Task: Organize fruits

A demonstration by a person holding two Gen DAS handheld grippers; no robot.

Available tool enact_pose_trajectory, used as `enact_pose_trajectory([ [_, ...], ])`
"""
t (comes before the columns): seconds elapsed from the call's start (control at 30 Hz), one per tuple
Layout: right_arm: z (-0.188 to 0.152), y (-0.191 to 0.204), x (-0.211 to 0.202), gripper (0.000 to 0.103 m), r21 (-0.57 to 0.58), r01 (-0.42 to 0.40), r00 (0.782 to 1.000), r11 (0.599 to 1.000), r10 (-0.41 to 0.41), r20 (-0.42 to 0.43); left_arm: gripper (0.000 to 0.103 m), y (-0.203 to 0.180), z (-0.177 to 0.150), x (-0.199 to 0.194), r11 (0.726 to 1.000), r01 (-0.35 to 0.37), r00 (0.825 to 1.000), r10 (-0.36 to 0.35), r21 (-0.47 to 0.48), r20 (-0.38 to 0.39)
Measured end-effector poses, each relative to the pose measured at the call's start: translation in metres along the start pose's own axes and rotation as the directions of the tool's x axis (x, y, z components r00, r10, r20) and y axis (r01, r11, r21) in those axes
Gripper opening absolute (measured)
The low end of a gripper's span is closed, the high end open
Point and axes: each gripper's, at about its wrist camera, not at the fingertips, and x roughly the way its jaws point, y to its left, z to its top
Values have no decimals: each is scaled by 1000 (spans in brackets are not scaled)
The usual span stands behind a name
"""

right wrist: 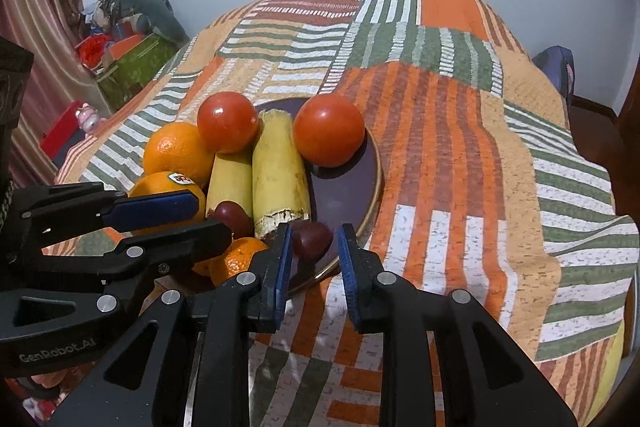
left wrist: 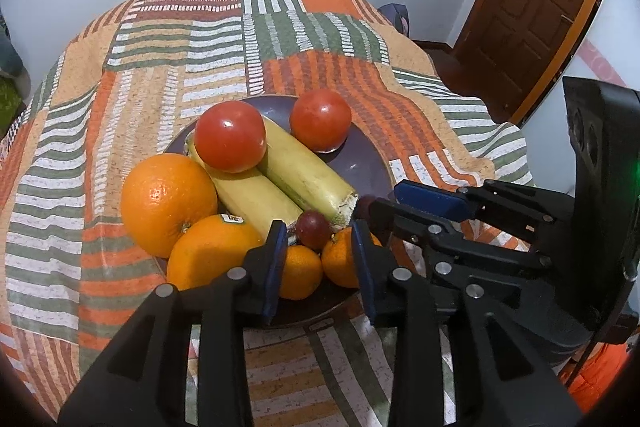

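all the fruit is being kept on the dark round plate (right wrist: 372, 187) over the striped patchwork cloth (right wrist: 440, 147): two red tomatoes (left wrist: 231, 137), two yellow bananas (left wrist: 304, 171), oranges (left wrist: 168, 203), small mandarins (left wrist: 300, 271) and dark grapes (right wrist: 310, 239). nothing is being carried; the sorting is probably only being started. both the left gripper (left wrist: 318, 267) and the right gripper (right wrist: 314, 267) are being held slightly parted, empty, at the plate's near edge.

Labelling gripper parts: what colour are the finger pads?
Blue pads on black fingers; the right wrist view shows them best.
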Motion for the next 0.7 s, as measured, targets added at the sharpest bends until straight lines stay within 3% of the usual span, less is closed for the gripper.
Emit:
enact_pose_trajectory([
  [0.13,3,2,-15,21,-12,21,999,1000,-20,30,33,-3,1,-19,1000,-2,999,2,3,38],
  [0.33,13,10,-66,21,-23,30,991,999,-27,134,33,-10,1,-75,999,-32,985,29,17,168],
  [0.5,18,29,-128,21,-39,33,965,999,-22,261,33,-20,-5,-137,996,-88,948,75,28,309],
  [0.7,12,56,-199,21,-54,30,912,998,-5,411,33,-36,-21,-222,994,-108,878,86,21,470],
])
